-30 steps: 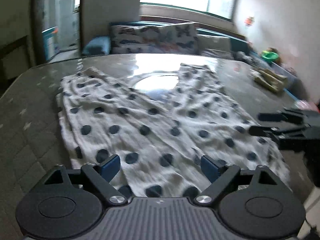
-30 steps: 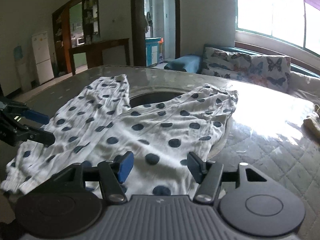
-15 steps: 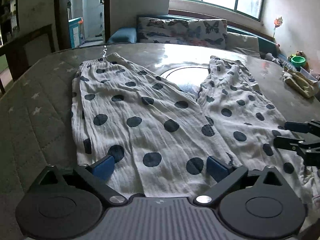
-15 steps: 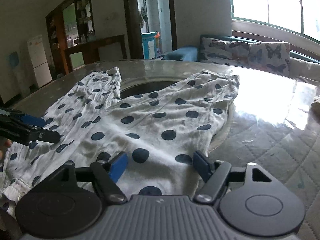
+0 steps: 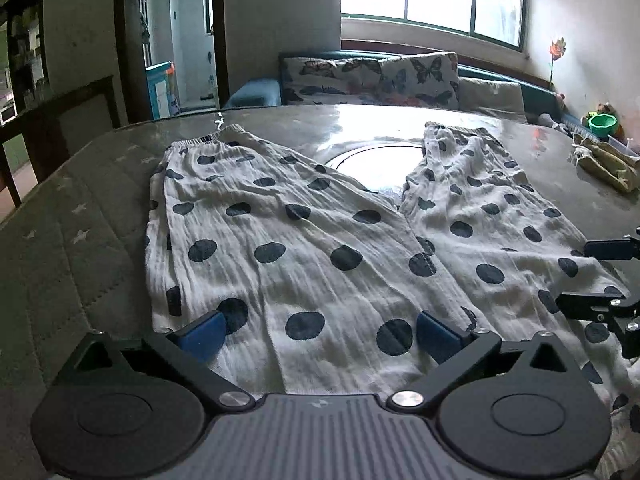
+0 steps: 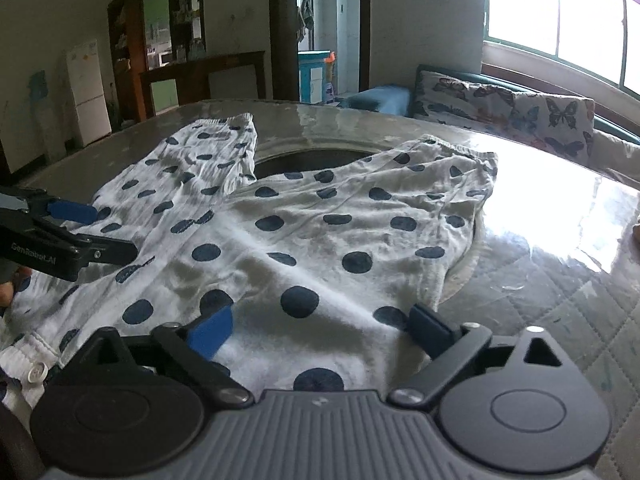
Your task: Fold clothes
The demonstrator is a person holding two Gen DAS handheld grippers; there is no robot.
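Note:
White trousers with dark blue dots lie spread flat on the table, both legs running away from me and the waist end nearest. My left gripper hovers low over the left leg's near part, jaws wide open, nothing pinched. My right gripper hovers over the right leg; its jaws are opening, with cloth lying under the gap but no pad pressing on it. Each gripper shows in the other's view: the right gripper at the right edge, the left gripper at the left edge.
The table has a quilted cover and a glass turntable between the legs. A yellowish cloth lies at the far right, a green bowl behind it. A sofa with butterfly cushions stands beyond the table.
Both grippers have sunk a little toward the trousers. The right jaws have spread much wider, the left jaws slightly. The trousers lie where they were.

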